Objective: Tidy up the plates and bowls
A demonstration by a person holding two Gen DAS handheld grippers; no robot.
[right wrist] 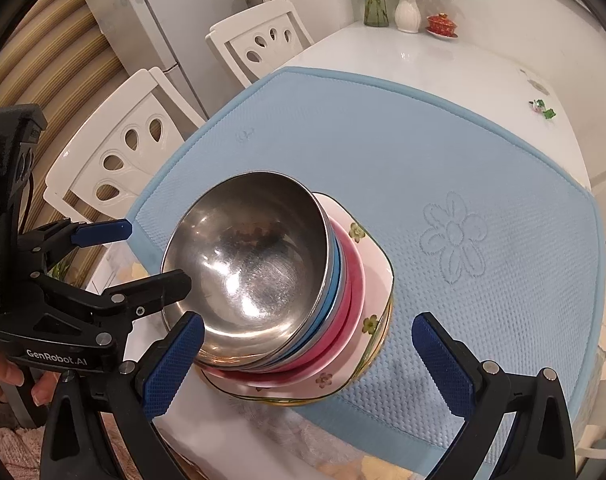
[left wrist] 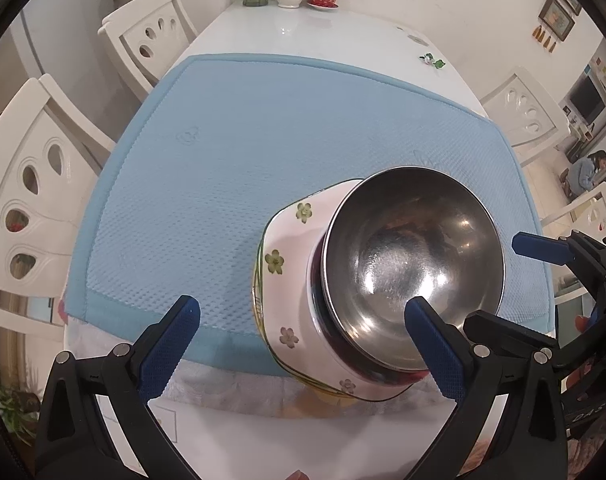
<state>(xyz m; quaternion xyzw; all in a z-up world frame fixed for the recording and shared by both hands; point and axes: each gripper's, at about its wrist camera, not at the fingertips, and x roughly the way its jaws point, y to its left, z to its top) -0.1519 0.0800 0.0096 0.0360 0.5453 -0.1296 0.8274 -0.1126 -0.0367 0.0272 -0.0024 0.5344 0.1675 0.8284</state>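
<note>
- Looking along the left tool (left wrist: 303,344) from its own camera: its blue pads stand wide apart, gripping nothing. The shiny round steel bowl (left wrist: 415,264) nests atop a white square flower-printed plate (left wrist: 279,256) at the near edge of the pale blue quilted mat (left wrist: 263,128), likely stacked to save room. The right pad lies in front of the bowl's near rim; contact cannot be told.
- From the right tool (right wrist: 307,364), also spread open and empty: under the steel bowl sit a blue bowl (right wrist: 335,280) and a pink bowl (right wrist: 353,280), all on the flowered plate. The stack looks complete, the white surface (right wrist: 423,60) beyond it bare.
</note>
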